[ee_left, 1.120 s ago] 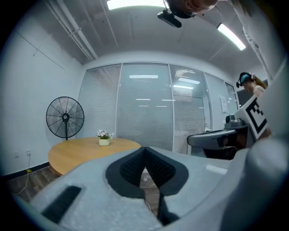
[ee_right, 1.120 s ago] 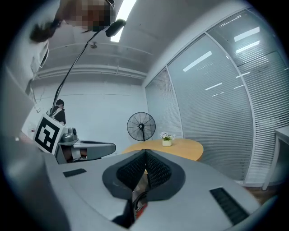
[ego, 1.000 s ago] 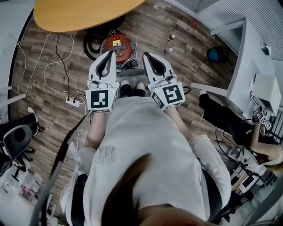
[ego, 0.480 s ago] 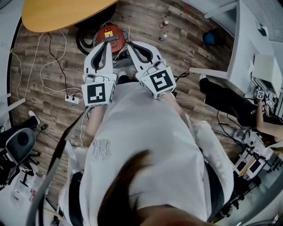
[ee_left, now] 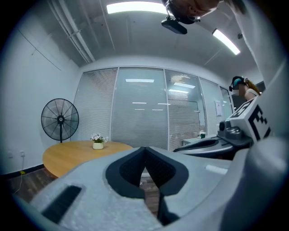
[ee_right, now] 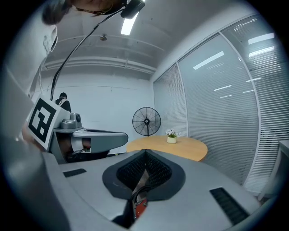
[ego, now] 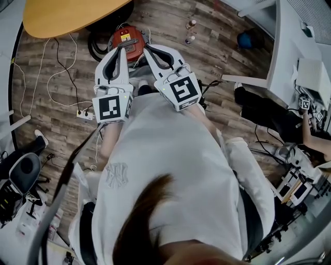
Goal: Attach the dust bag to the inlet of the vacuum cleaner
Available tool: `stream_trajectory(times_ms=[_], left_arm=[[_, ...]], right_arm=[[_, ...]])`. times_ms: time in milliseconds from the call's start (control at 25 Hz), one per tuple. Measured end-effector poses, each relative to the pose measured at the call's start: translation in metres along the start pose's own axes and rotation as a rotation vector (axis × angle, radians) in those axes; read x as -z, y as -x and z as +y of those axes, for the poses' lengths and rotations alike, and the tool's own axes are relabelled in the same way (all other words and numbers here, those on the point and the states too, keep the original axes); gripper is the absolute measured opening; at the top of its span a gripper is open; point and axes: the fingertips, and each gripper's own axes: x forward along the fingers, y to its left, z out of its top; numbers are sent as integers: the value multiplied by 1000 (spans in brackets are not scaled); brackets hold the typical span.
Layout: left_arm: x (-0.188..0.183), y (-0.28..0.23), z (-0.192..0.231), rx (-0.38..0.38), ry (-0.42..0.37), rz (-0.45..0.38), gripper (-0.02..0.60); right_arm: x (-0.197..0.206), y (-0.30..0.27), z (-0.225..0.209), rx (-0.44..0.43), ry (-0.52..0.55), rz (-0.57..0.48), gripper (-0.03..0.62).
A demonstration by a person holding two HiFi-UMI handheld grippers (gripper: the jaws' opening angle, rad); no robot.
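Note:
The red vacuum cleaner (ego: 126, 37) stands on the wood floor just beyond my feet, with a black hose (ego: 97, 49) coiled on its left. Both grippers are held out level above it, side by side. My left gripper (ego: 122, 47) is shut with nothing between its jaws, and so is my right gripper (ego: 146, 48), whose tip leans toward the left one. In the left gripper view the shut left gripper (ee_left: 144, 150) faces a glass wall. Under the shut right gripper (ee_right: 145, 154) a sliver of the red vacuum cleaner (ee_right: 140, 208) shows. I see no dust bag in any view.
A round wooden table (ego: 72, 15) stands beyond the vacuum cleaner, with a flower pot (ee_left: 98, 142) on it and a standing fan (ee_left: 60, 119) behind. A power strip (ego: 83, 114) and white cables lie at the left. Two bottles (ego: 191, 31), an office chair (ego: 23, 173) and a seated person (ego: 310, 140) are around.
The head view has shifted, so the vacuum cleaner and both grippers sit higher and further left in it. The two tips stand closer together. Both grippers stay shut.

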Motion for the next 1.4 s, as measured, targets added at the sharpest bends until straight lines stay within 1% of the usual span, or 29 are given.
stream_trajectory(times_ms=[240, 600, 800, 1120, 1400], left_arm=[[3, -2, -3, 19, -2, 6, 17], [7, -8, -2, 15, 5, 12, 17], [9, -10, -4, 27, 7, 21, 17], [12, -13, -3, 33, 10, 29, 17], [14, -13, 0, 37, 17, 33, 17]], right_arm=[[4, -1, -5, 20, -3, 15, 3], [-1, -3, -12, 33, -12, -8, 3], [-1, -3, -18, 54, -20, -13, 3], [0, -4, -23, 68, -31, -7, 3], [3, -7, -24, 80, -20, 7, 3]])
